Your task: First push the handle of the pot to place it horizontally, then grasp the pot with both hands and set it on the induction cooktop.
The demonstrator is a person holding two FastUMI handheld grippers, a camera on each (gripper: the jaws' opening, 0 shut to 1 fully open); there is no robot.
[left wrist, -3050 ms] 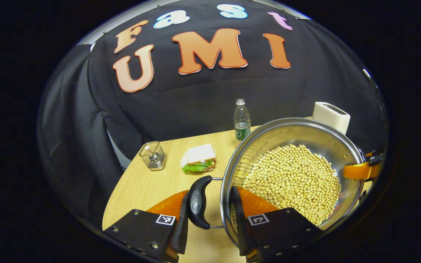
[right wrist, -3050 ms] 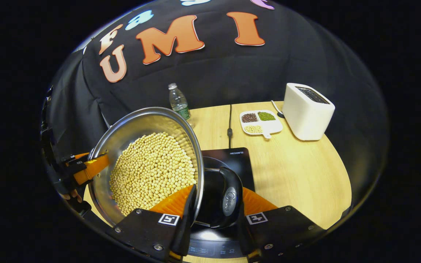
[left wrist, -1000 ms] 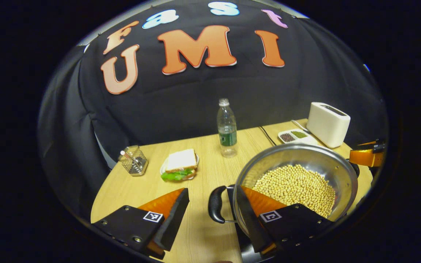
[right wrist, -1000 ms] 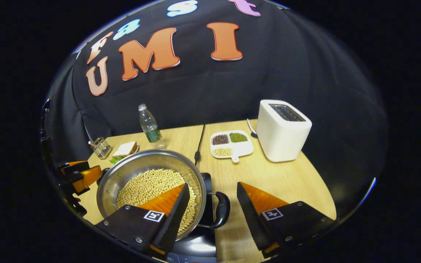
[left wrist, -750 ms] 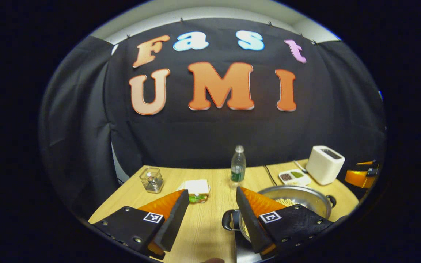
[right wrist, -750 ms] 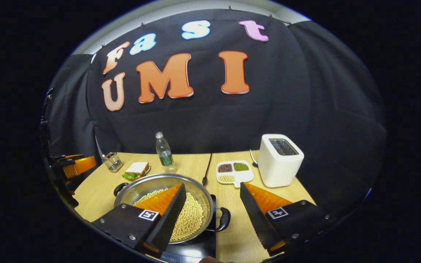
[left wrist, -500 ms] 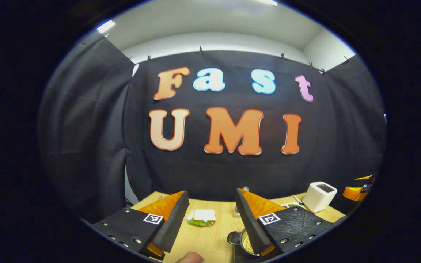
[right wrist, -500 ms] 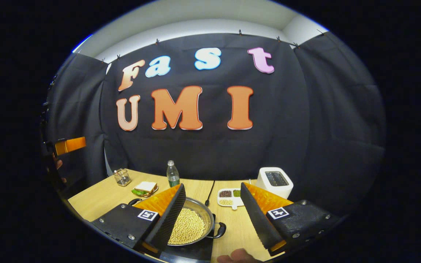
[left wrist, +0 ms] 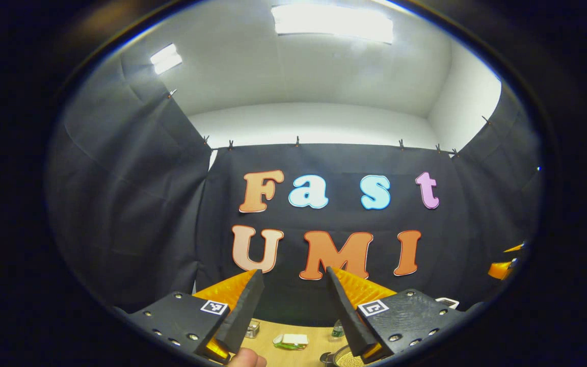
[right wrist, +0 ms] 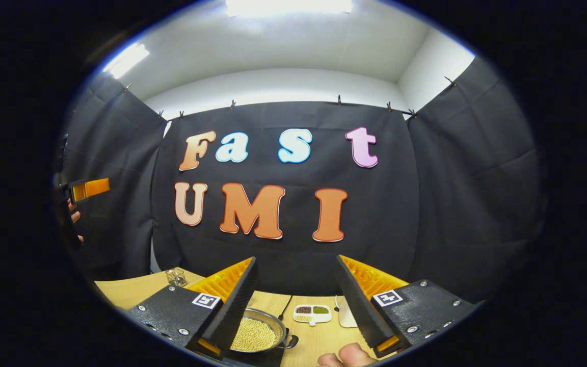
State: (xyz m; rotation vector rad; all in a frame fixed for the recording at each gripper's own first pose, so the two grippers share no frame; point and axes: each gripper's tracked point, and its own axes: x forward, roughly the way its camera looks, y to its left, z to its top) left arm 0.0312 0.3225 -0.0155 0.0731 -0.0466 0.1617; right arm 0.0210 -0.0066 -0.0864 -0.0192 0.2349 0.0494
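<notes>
The steel pot (right wrist: 255, 334), full of pale beans, stands on the dark induction cooktop (right wrist: 273, 358) far below, one black side handle (right wrist: 292, 341) pointing right. My right gripper (right wrist: 296, 260) is open, high above the table and well clear of the pot. My left gripper (left wrist: 293, 272) is open too, raised and tilted towards the wall, with a sliver of the pot (left wrist: 347, 360) under its right finger. The left gripper (right wrist: 89, 188), held by a hand, shows at the left edge of the right gripper view; the right gripper (left wrist: 505, 265) shows at the right edge of the left gripper view.
On the wooden table (right wrist: 120, 290) are a wire basket (right wrist: 175, 277), a divided dish of beans (right wrist: 312, 313), a white toaster (right wrist: 345, 317) behind my right finger, a sandwich (left wrist: 288, 340) and a water bottle (left wrist: 338, 330). A cable (right wrist: 286, 306) runs back from the cooktop. A thumb (right wrist: 344, 357) shows at the bottom.
Both grippers let go of the pot's handles, opened and rose up and back. The pot came down level onto the cooktop and stays there. Both views now tilt towards the wall and ceiling.
</notes>
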